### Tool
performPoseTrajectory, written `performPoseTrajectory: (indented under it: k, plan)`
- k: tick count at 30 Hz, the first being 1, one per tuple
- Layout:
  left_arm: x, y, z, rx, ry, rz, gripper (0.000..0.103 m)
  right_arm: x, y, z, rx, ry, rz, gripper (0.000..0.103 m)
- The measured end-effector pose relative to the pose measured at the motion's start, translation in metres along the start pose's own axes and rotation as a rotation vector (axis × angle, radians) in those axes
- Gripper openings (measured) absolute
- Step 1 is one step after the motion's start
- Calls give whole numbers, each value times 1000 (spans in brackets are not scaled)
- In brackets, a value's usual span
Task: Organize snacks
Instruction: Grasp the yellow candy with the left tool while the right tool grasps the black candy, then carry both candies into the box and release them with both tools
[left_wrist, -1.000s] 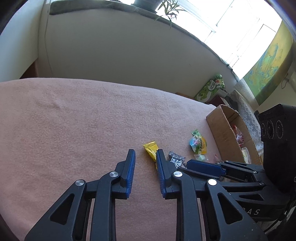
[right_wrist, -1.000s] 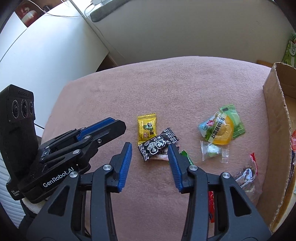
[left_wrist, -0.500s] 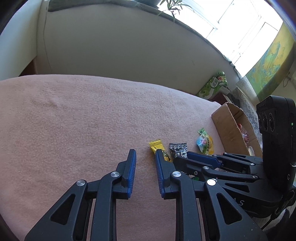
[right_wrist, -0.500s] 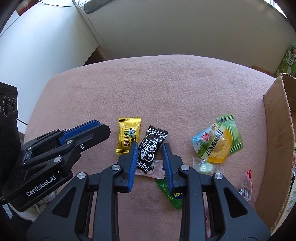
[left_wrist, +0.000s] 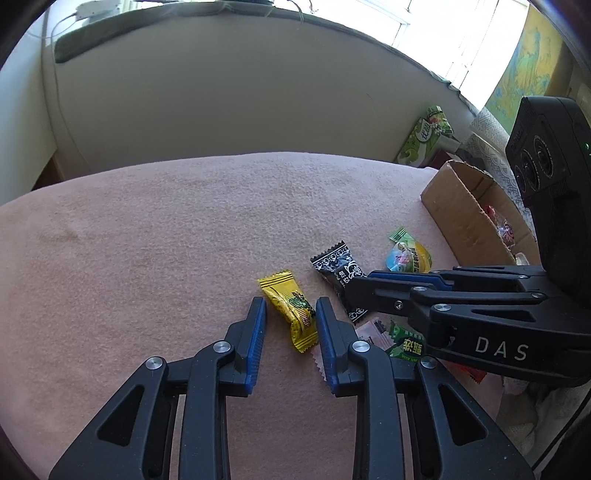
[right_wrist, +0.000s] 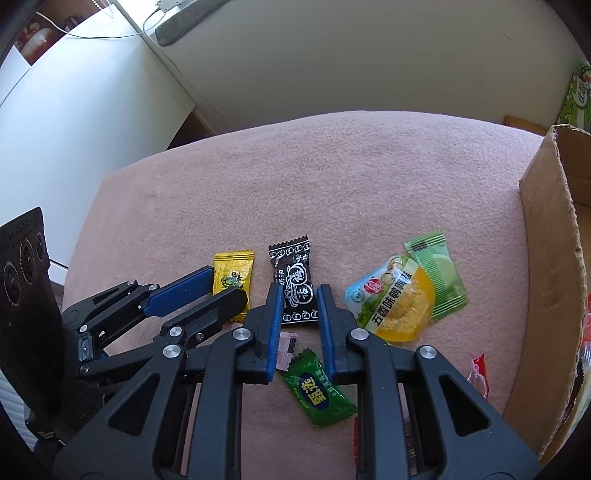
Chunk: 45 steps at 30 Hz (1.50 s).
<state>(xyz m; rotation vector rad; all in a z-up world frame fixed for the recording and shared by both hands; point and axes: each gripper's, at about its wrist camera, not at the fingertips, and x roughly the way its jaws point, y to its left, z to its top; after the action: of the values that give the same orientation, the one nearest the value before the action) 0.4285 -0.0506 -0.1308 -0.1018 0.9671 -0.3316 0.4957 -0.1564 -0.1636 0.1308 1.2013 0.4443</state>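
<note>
Left gripper (left_wrist: 290, 314): I bring it forward and down over the yellow candy (left_wrist: 290, 306), which now lies between its blue pads; its jaws have just been opening a little.
Right gripper (right_wrist: 300, 302): I move it onto the black candy (right_wrist: 294, 282), and its jaws have just been closing, the wrapper's lower half between them.
Both grippers: closer together now, side by side.

Left gripper (left_wrist: 290, 312) angled down toward pink surface, jaws just opening slightly, narrow gap, yellow candy (left_wrist: 291, 308) between blue pads, grip unclear. Right gripper (right_wrist: 298, 297) pitched steeply down just beside it, jaws just closing, pads flanking black candy (right_wrist: 293, 284), contact not certain.
</note>
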Motion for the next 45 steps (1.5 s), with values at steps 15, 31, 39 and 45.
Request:
performPoseTrajectory:
  k: [15,31,39,45]
  plan:
    - [2,-9,-5,85,-41,49,11,8,11,15,-34,7,-29,23]
    - [-38,5,-12,24,-104,15,10,-25,18,9,-38,-87,-26,10]
    - [-77,-7,-14,61,-157,-39,10,-70,0,-2,-20,-166,-18,10]
    - [-88,-36,-13,99,-168,-104,10,-121,-22,-13,-10,-241,-67,10]
